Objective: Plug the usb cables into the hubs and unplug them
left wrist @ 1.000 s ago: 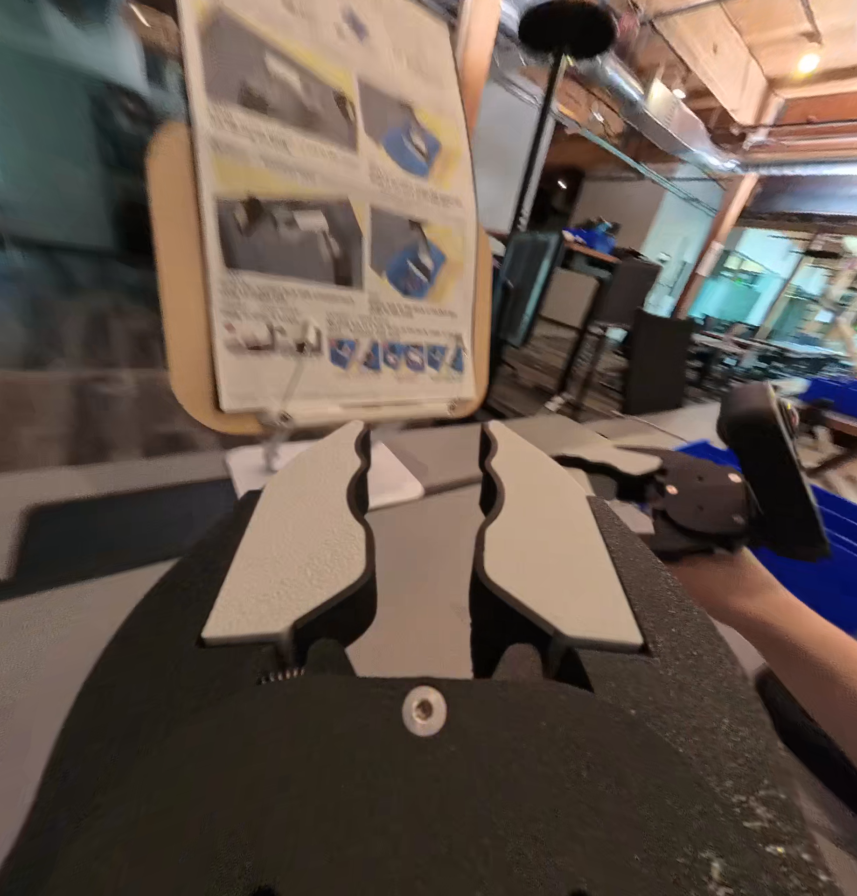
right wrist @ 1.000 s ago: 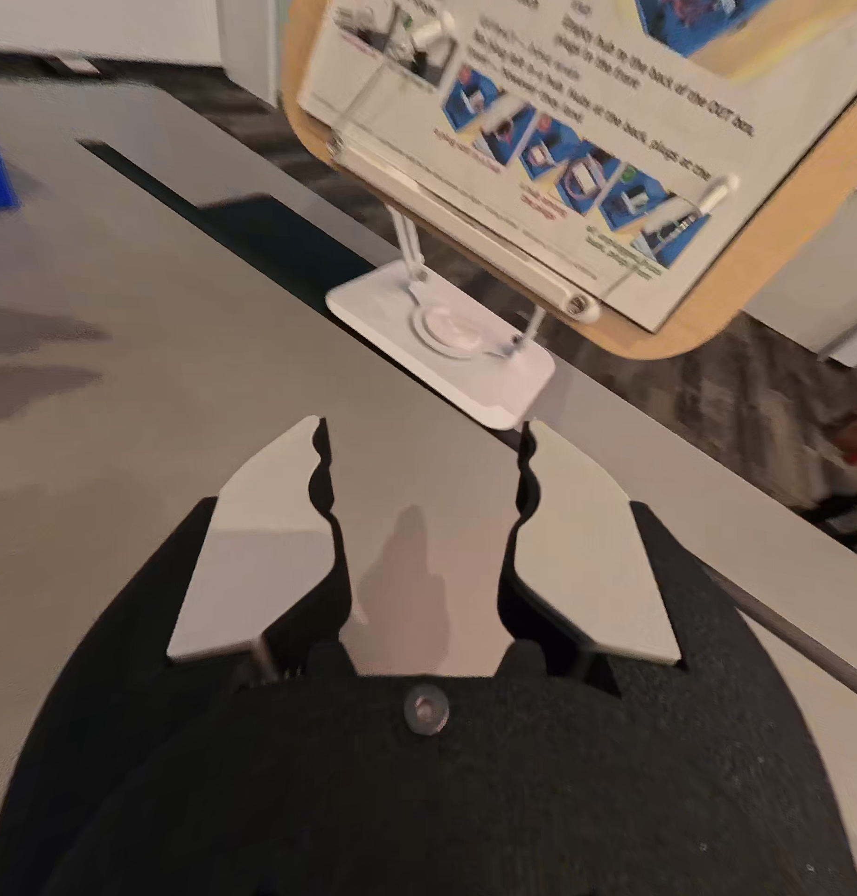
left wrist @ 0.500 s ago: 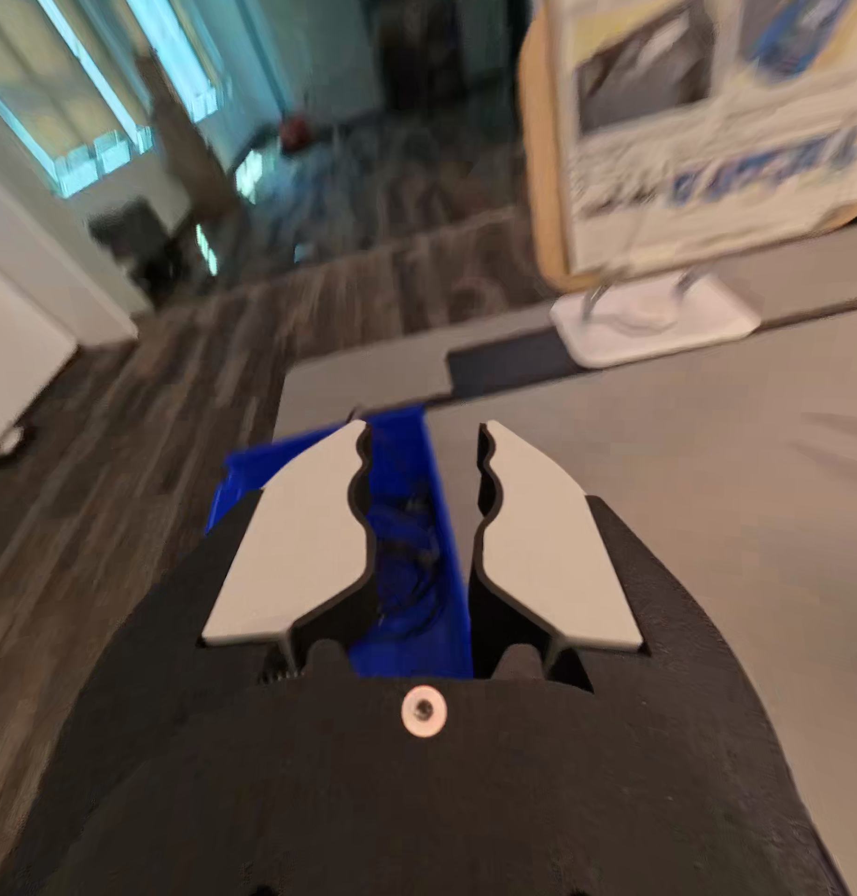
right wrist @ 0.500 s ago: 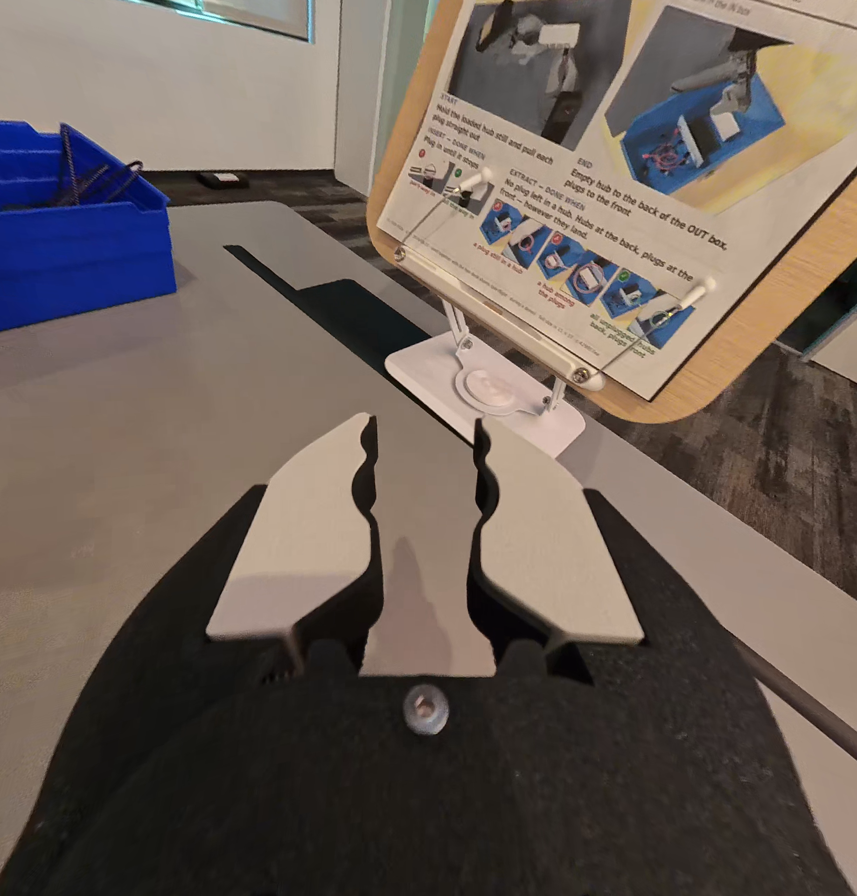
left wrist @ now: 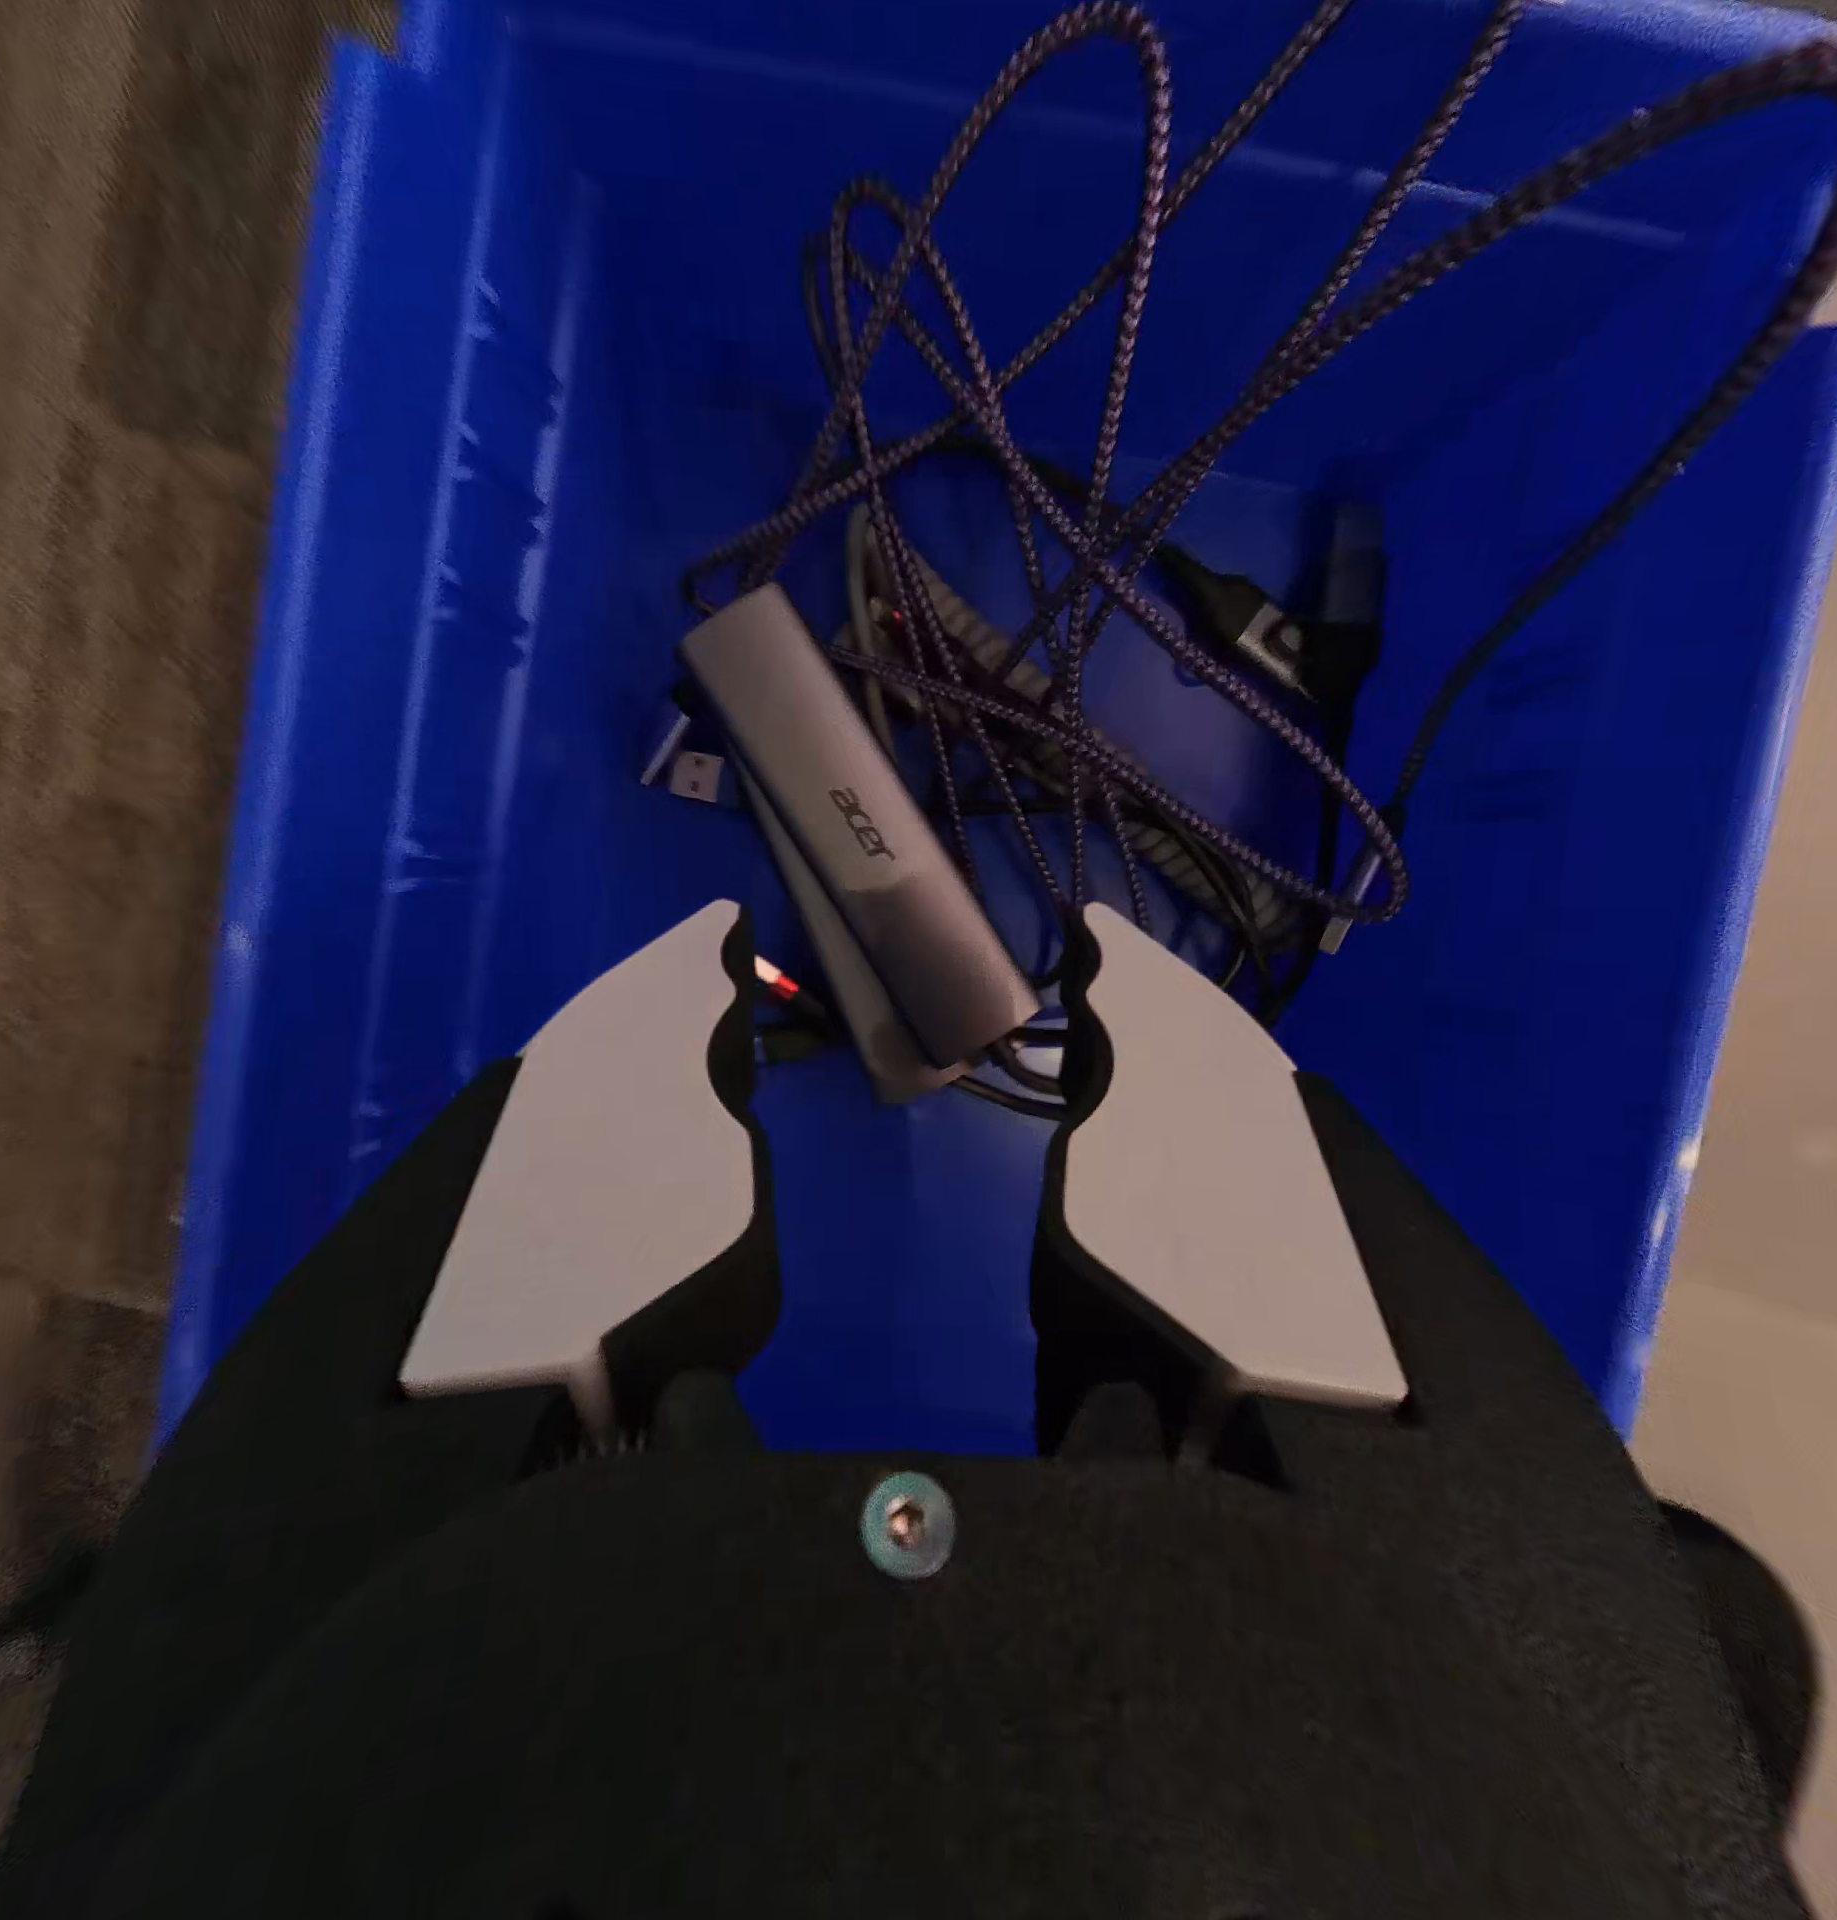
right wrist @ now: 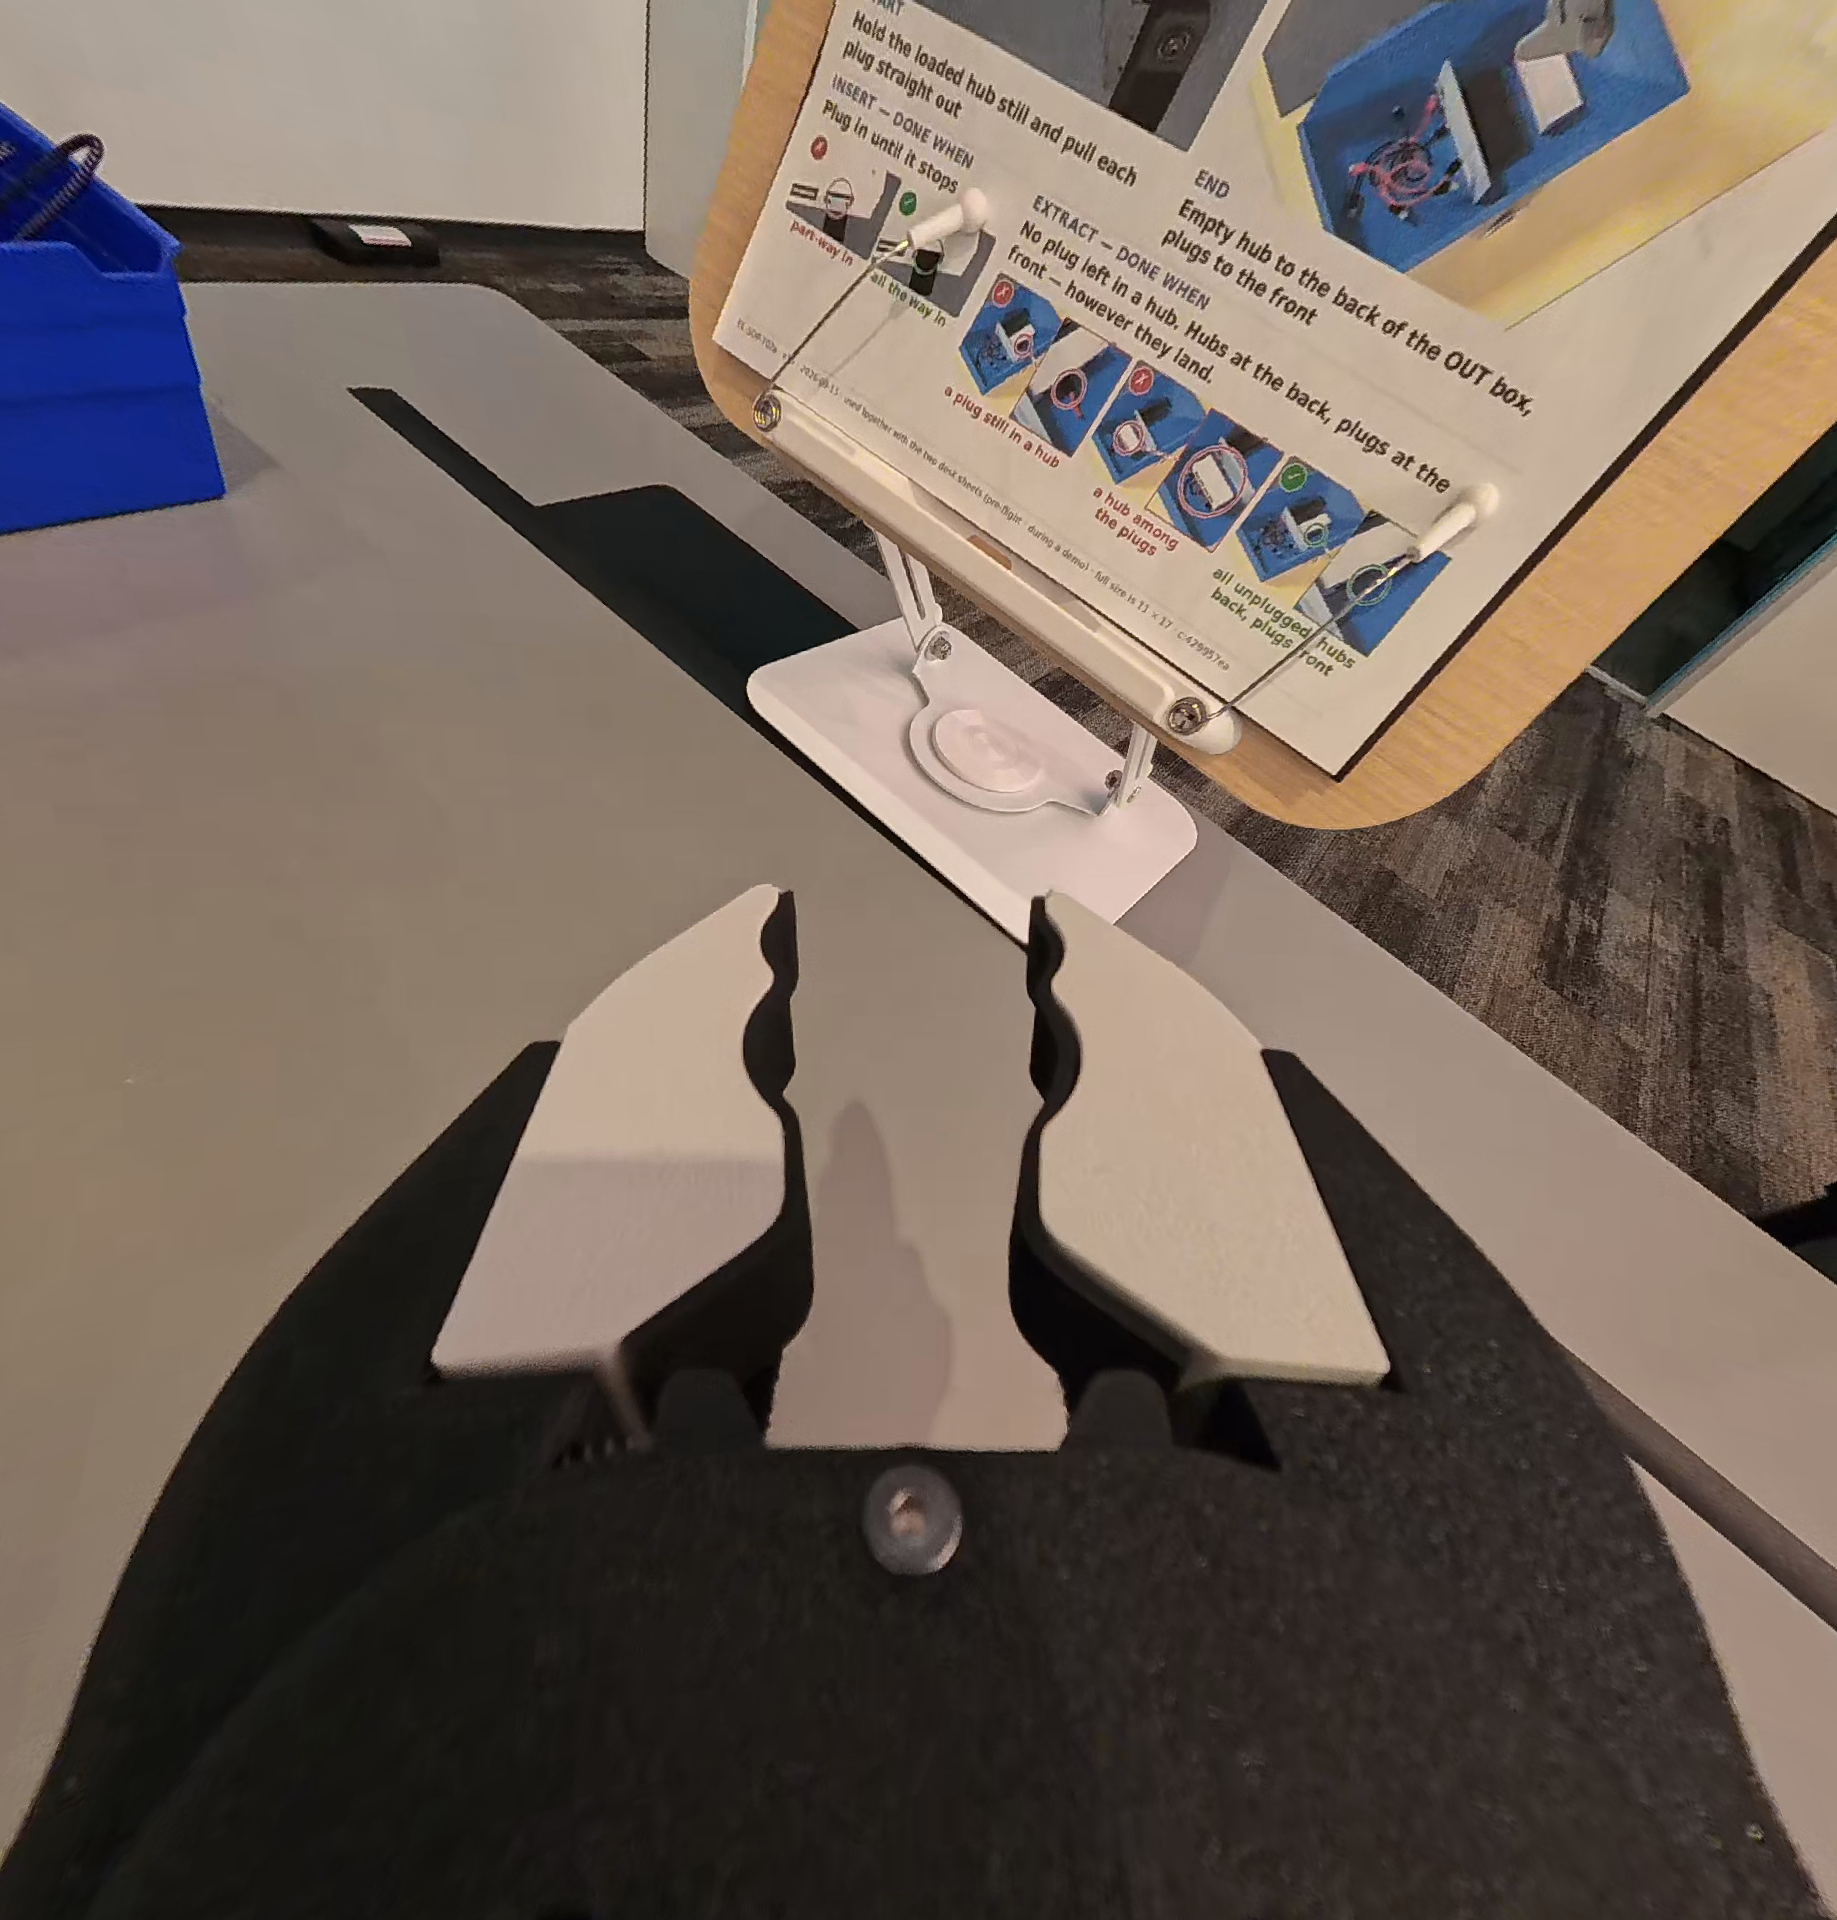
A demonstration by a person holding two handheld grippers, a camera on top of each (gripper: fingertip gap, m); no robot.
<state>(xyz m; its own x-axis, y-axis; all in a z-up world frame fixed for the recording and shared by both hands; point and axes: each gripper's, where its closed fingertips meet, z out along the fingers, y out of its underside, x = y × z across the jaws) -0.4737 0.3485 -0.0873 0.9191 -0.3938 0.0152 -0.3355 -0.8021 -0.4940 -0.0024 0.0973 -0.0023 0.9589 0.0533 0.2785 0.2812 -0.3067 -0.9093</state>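
Left tool [left wrist: 909,914]: a second ago it faced the instruction board across the table; it has since swung over and now points down into the blue bin [left wrist: 498,520]. Its jaws stand moderately apart and hold nothing. The grey hub [left wrist: 852,821] lies slantwise among the tangled braided cables [left wrist: 1049,499], its near end between and just beyond the fingertips, not yet gripped. A loose plug [left wrist: 690,774] lies just beside the hub's left edge; whether any cable is seated in the hub cannot be told.

Right tool [right wrist: 906,914]: hovering over the bare grey table [right wrist: 322,831], jaws partly apart and empty, facing the instruction board [right wrist: 1257,364] on its white stand [right wrist: 997,769]. Its gap has widened a little in the last half second. The bin shows at far left, well apart from it.

Judgement: the work is at its start, with the hub pick-up the step in hand. Cables draped over the hub may drag out with it.
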